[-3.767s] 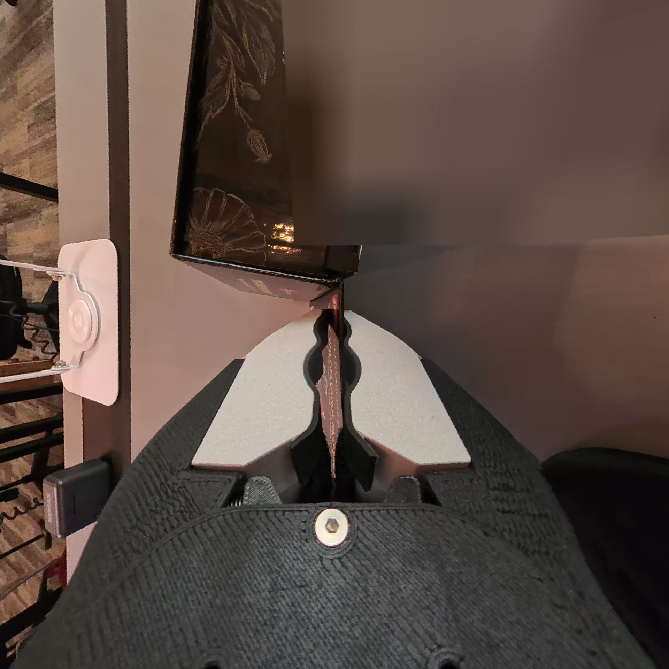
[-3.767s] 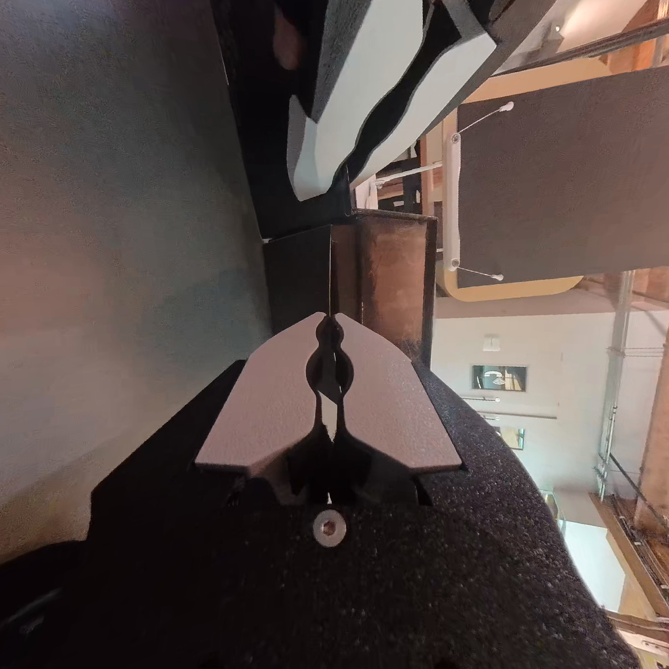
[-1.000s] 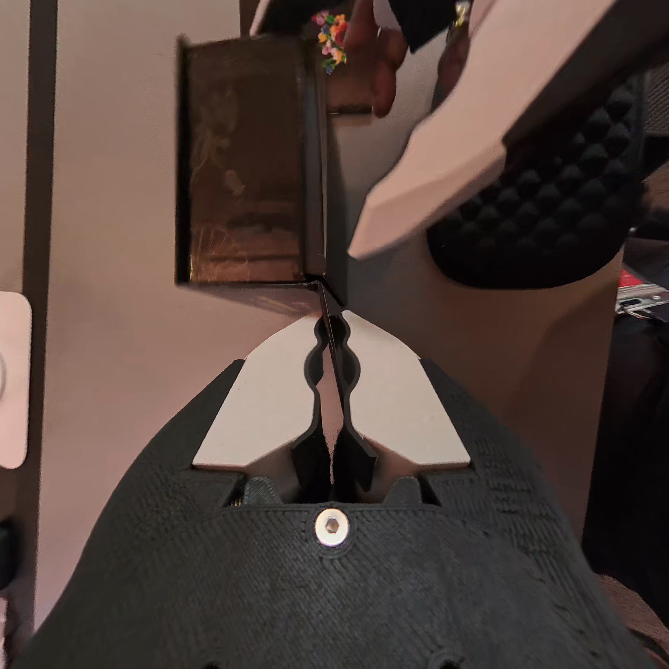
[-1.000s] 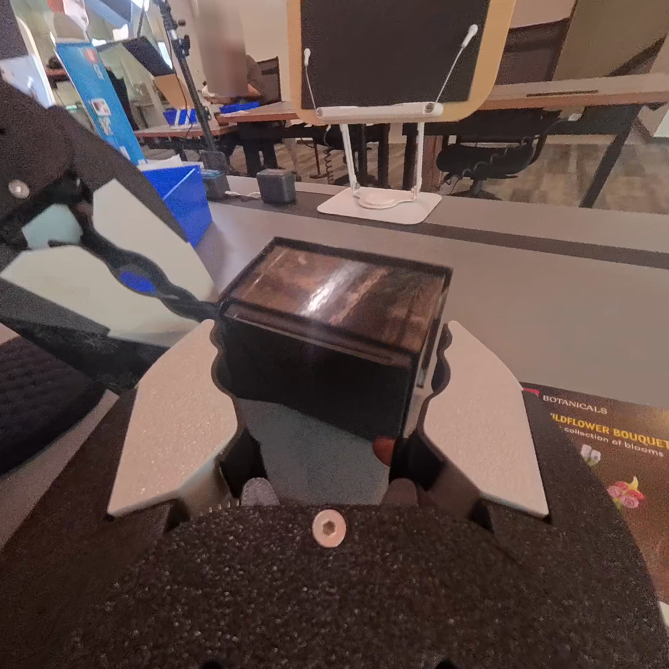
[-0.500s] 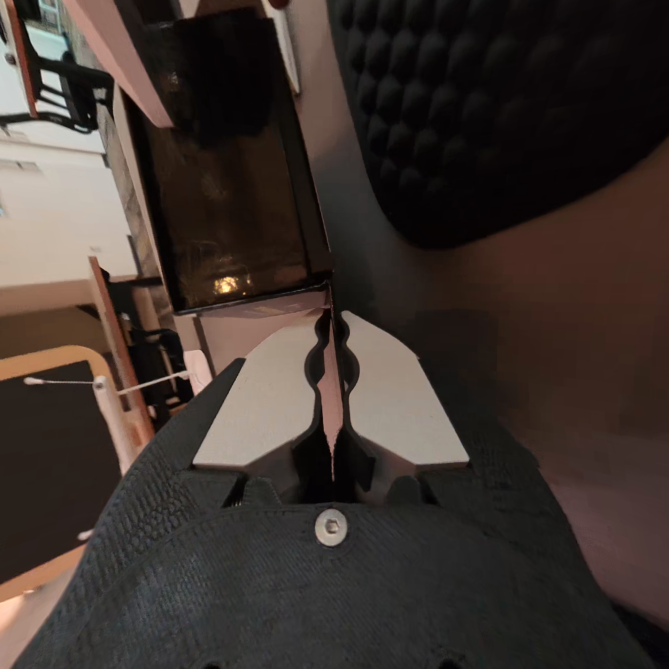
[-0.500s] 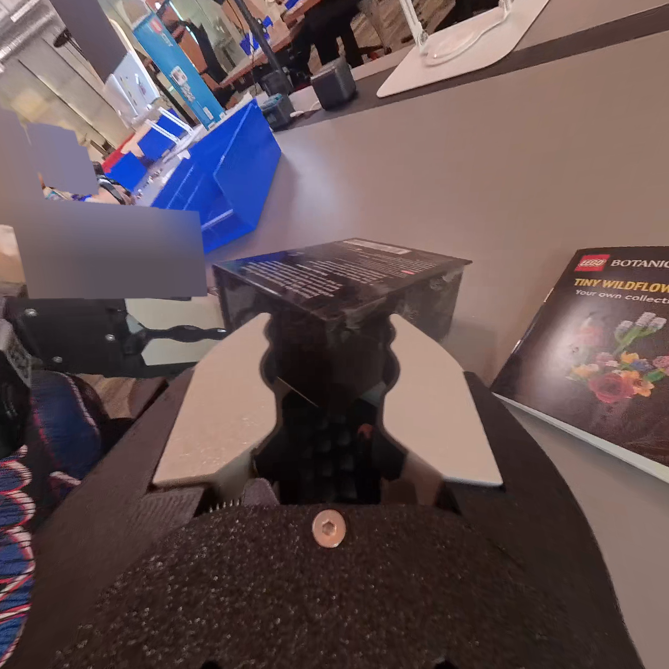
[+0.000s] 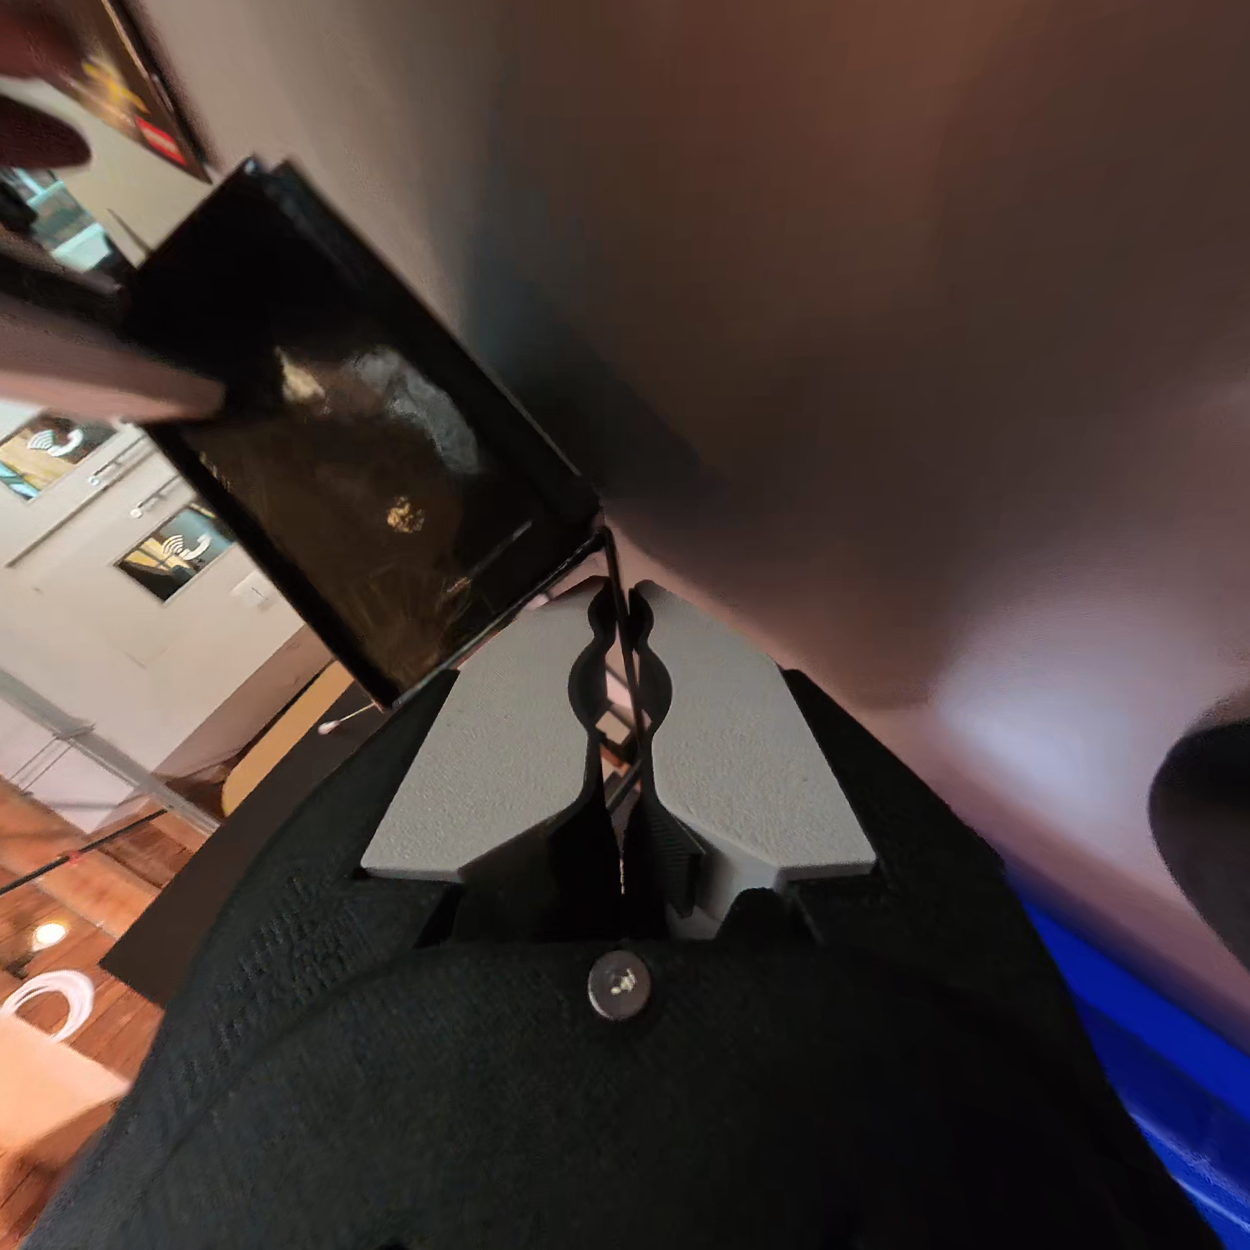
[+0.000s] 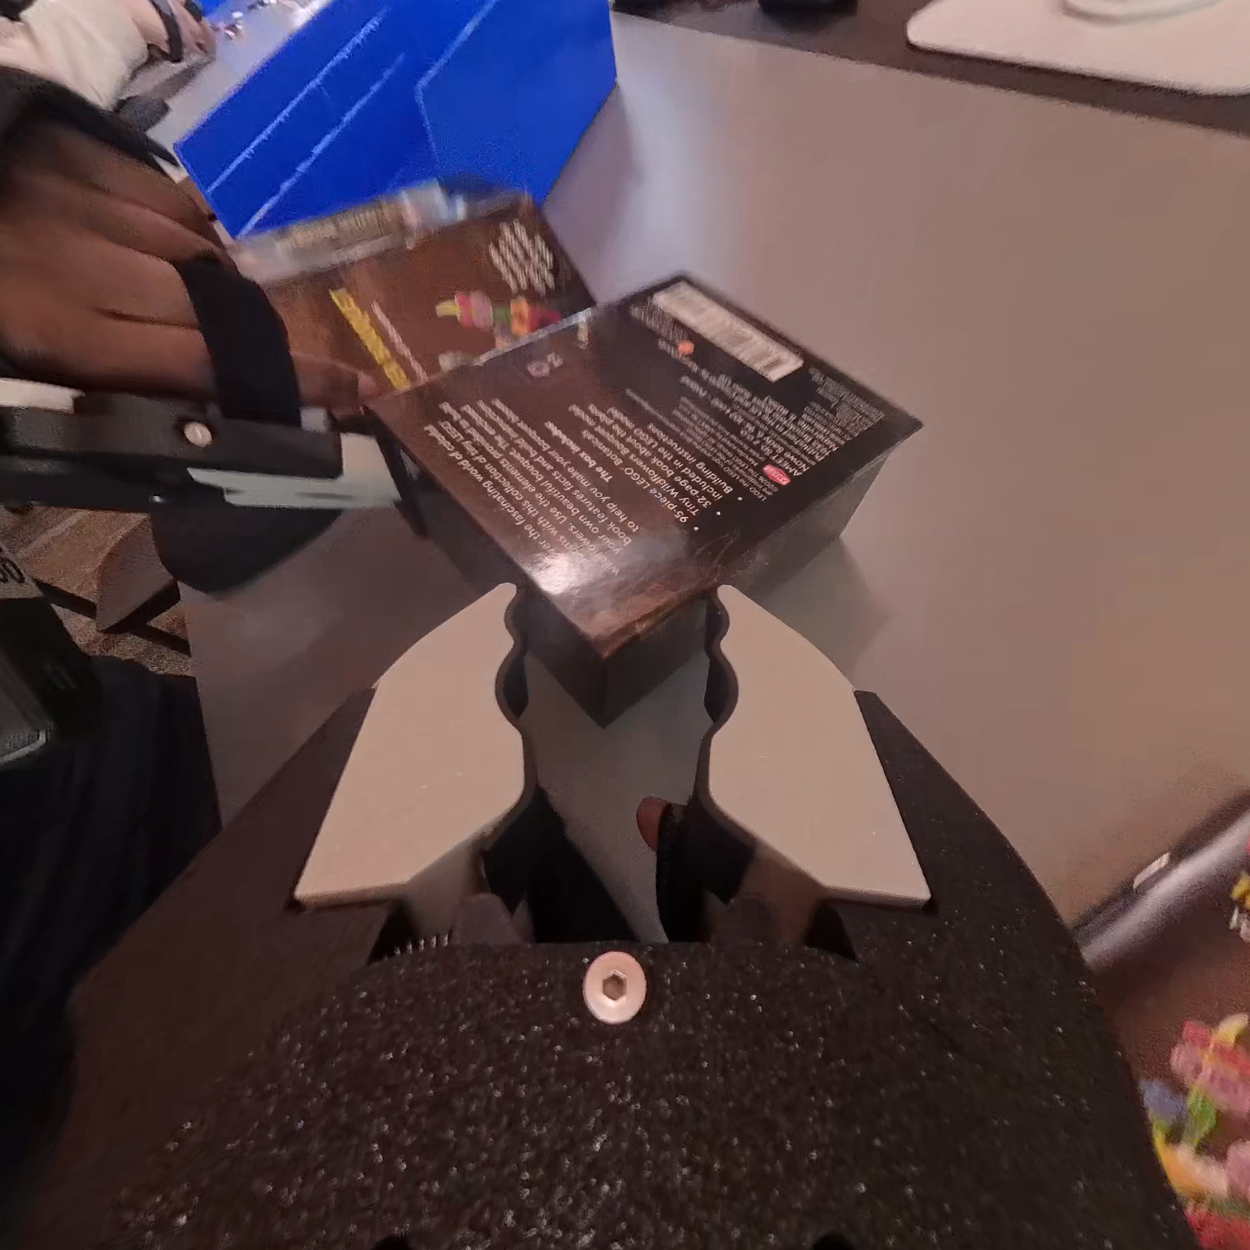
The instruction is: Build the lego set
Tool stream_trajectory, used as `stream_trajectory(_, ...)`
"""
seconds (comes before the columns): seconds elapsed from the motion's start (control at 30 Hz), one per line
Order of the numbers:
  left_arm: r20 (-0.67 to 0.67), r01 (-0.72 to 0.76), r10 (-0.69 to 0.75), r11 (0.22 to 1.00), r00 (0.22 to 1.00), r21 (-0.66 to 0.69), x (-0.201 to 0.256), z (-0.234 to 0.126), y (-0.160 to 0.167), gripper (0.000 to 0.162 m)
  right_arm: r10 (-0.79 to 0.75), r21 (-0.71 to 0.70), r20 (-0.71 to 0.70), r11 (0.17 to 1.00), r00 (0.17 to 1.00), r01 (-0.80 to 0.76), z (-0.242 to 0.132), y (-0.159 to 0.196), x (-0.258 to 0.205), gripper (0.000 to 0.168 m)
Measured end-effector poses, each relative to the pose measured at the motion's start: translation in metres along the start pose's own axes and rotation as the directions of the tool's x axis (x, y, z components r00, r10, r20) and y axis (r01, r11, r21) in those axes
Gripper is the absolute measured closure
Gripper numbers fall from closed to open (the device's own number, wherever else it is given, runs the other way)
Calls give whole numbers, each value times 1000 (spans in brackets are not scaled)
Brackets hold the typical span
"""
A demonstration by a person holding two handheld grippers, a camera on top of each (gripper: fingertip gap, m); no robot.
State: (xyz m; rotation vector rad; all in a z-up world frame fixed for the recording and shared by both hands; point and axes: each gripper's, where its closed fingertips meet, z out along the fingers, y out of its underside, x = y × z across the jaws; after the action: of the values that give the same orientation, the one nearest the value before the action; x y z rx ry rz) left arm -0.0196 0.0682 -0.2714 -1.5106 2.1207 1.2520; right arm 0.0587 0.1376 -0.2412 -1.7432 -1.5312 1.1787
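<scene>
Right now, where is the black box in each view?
Left wrist view: the black box sits upper left, its thin flap clamped in the left gripper.
Right wrist view: the box is at centre, one corner between the fingers of the right gripper.
Shared landmark: the grey table, which fills the upper right of the left view.

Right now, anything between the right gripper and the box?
Nothing visible. The black box has its near corner already between the right gripper fingers, which are open. The left gripper pinches the box's flap at its far side.
</scene>
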Motion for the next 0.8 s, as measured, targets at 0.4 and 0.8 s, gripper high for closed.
stream_trajectory(0.4, 16, 205, -204, 978, 979, -33, 15, 6, 5, 158, -346, -64, -88, 938, 934, 341, 19, -41, -3, 122)
stream_trajectory(0.8, -23, 301, -301, 954, 953, 4, 15, -2, 12, 158, -281, 51, -44, 958, 959, 283, 25, -55, -6, 123)
